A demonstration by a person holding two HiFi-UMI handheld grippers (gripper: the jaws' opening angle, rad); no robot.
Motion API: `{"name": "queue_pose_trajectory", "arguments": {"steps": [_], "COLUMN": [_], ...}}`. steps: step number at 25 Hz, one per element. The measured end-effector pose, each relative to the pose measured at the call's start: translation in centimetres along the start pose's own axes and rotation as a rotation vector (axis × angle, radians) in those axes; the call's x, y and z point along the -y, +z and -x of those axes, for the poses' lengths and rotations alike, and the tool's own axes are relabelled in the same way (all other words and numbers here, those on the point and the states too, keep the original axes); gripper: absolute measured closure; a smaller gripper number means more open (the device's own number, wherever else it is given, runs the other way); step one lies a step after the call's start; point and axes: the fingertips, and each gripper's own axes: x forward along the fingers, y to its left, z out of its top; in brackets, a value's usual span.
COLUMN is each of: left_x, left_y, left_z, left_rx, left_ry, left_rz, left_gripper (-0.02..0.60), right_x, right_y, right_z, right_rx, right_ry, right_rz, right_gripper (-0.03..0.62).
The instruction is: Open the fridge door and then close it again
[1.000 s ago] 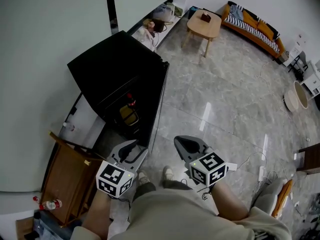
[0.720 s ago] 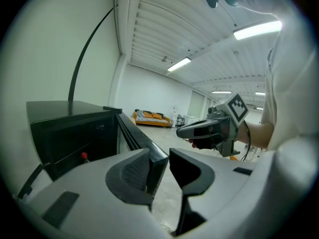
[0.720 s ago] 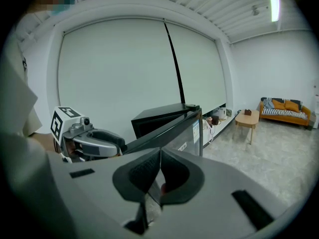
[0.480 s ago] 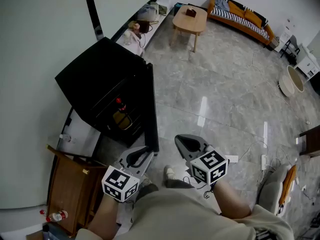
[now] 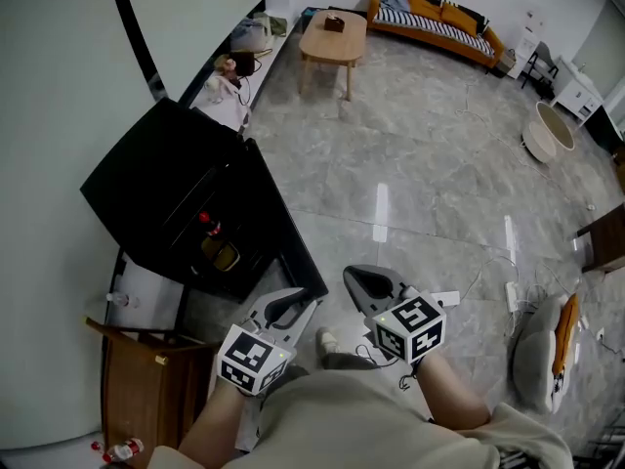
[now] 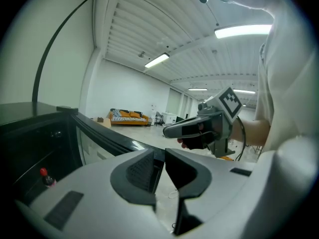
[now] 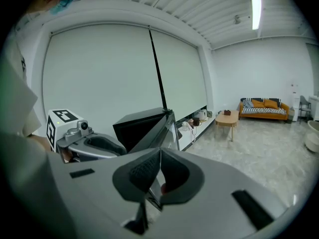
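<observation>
The small black fridge (image 5: 146, 189) stands by the left wall with its door (image 5: 278, 228) swung open. Inside it are a red-capped bottle (image 5: 205, 219) and a yellow container (image 5: 223, 255). My left gripper (image 5: 298, 299) is at the door's free edge, low on the door. In the left gripper view its jaws are closing, and the dark door edge (image 6: 99, 133) runs between the pads (image 6: 142, 168) of the left gripper (image 6: 159, 156). My right gripper (image 5: 352, 275) hangs shut and empty over the floor, just right of the door, and shows as the right gripper (image 7: 160, 158) in its own view.
A wooden cabinet (image 5: 146, 389) stands next to the fridge at the lower left. A low white shelf (image 5: 239, 62) with clutter runs along the wall behind it. Farther off are a wooden coffee table (image 5: 330, 39) and an orange sofa (image 5: 439, 18). Cables (image 5: 508, 291) lie on the marble floor.
The fridge door has swung wider open. My left gripper went right along with the door's edge and its jaws narrowed. My right gripper shifted a little and stayed shut.
</observation>
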Motion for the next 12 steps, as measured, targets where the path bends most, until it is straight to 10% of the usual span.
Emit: {"name": "queue_pose_trajectory", "arguments": {"steps": [12], "left_x": [1.2], "left_y": [2.0], "left_z": [-6.1], "left_rx": [0.005], "left_ry": [-0.073], "left_rz": [-0.002], "left_gripper": [0.528], "right_x": [5.8], "right_y": [-1.2], "right_z": [4.0], "right_rx": [0.025], "right_ry": [-0.122], "right_rz": [-0.065], "right_gripper": [0.597]}}
